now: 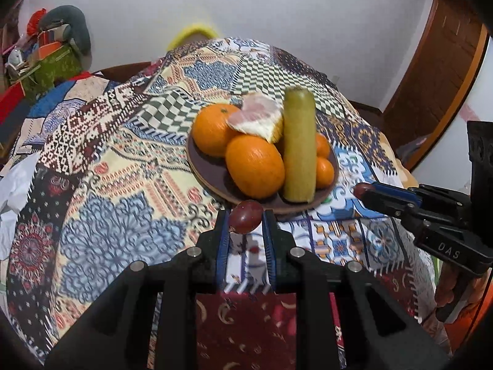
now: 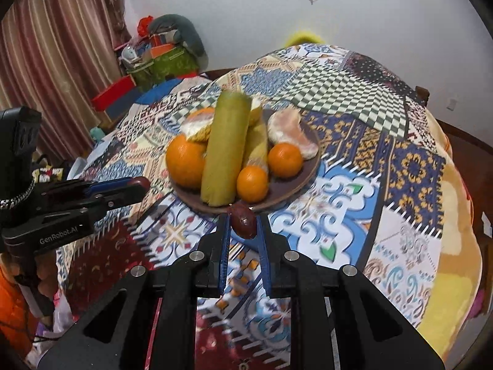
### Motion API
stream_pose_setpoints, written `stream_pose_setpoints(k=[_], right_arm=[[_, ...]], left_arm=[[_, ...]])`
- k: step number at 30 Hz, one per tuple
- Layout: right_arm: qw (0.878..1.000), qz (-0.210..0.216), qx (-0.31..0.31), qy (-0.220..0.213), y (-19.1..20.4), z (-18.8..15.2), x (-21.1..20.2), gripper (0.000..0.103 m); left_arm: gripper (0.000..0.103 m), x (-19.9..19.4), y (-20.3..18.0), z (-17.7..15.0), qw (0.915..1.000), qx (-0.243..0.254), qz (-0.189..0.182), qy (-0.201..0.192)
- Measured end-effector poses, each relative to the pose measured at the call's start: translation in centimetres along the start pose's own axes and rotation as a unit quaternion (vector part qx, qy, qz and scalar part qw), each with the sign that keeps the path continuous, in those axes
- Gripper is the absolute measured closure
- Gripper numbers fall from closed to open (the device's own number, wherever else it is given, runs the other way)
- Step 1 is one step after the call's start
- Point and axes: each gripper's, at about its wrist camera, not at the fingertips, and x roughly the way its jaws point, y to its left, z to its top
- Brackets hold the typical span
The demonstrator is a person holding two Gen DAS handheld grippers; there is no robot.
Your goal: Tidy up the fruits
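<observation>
A brown plate (image 1: 209,172) on the patterned cloth holds several oranges (image 1: 254,166), a green cylinder-shaped fruit (image 1: 299,145) and pomelo pieces (image 1: 258,114). My left gripper (image 1: 245,217) is shut on a dark red grape (image 1: 245,215), just in front of the plate's near rim. My right gripper (image 2: 243,222) is shut on another dark red grape (image 2: 243,220), also at the plate's (image 2: 308,166) near edge. Each gripper shows in the other's view, the right one (image 1: 363,191) and the left one (image 2: 140,183), both holding grapes.
The patchwork cloth (image 1: 107,185) covers a rounded table. Bags and boxes (image 1: 52,58) are piled at the far left by the wall, with a striped curtain (image 2: 55,61) beside them. A wooden door frame (image 1: 431,92) stands at the right.
</observation>
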Motion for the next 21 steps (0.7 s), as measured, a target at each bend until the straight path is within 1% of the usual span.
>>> stream_pose_setpoints(k=[10, 18, 21], right_arm=[[1.0, -0.012, 0.011, -0.012, -1.6, 2.0, 1.2, 0.087], [1.0, -0.011, 0.021, -0.002, -2.3, 2.3, 2.9, 0.087], [1.0, -0.011, 0.022, 0.001, -2.6, 2.4, 3.2, 0.087]], left_arm=[[0.082, 1.8, 1.7, 2.0, 0.9998, -0.01, 0.015, -0.007], [0.082, 3.5, 2.8, 3.8, 0.9996, -0.008, 0.025, -0.006], [0.082, 4.1, 3.2, 4.3, 0.9997, -0.009, 0.023, -0.003]])
